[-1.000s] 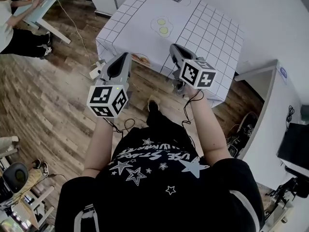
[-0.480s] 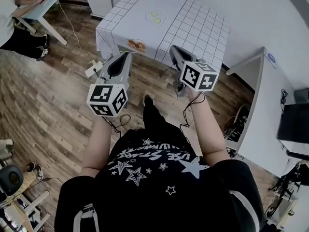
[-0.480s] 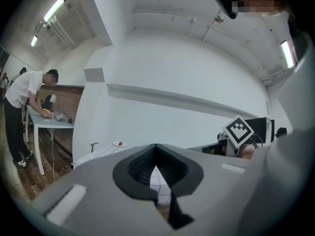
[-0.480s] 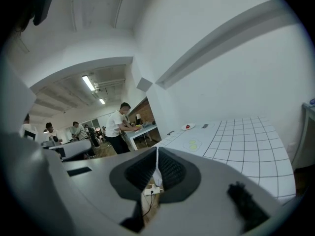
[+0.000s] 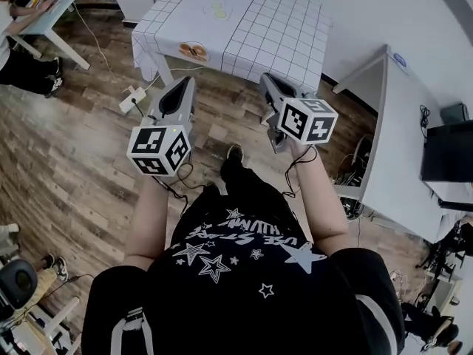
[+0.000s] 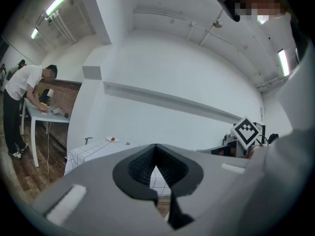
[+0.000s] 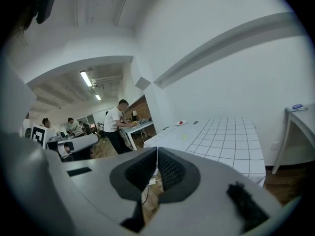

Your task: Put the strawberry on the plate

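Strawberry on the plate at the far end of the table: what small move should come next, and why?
Probably none toward the table; I would just lower both grippers and stop. The strawberry lies on the plate on the table, and the left gripper and right gripper are shut, empty and far from it.

White tablecloth (image 5: pixel 281 28) with black grid; red strawberry (image 7: pixel 180 122); white plate (image 7: pixel 185 122); brown wood-grain floor (image 5: pixel 66 146).
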Tool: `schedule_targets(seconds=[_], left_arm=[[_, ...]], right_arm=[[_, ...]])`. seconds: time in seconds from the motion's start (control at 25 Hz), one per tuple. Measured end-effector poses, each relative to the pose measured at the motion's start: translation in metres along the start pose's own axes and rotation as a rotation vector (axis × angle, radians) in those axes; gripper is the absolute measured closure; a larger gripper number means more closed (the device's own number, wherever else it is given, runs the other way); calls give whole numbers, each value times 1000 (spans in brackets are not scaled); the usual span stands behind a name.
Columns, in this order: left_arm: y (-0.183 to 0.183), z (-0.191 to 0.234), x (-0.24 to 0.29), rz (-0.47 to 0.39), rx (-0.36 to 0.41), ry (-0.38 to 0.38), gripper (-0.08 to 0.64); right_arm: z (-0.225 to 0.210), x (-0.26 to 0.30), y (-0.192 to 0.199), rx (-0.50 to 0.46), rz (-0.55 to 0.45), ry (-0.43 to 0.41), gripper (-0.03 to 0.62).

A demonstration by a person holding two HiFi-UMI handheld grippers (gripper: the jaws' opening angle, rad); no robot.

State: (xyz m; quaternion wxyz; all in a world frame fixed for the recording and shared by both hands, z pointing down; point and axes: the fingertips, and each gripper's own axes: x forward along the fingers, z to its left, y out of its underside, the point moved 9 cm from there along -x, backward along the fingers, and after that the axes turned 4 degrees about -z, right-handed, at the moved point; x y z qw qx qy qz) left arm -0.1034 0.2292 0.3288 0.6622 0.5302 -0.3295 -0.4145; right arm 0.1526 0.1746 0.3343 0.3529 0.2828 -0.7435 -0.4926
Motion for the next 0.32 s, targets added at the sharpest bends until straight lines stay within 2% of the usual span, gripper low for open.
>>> schedule_targets(seconds=[0.12,0.32], left_arm=[[-4,-13,-24,5,-10,23,552],[-9,-39,-7,20,19,21,552]], right_arm=[[19,-29,-1,-9,-3,24,575],[-1,-33,-12,-2,-2,-5,577]])
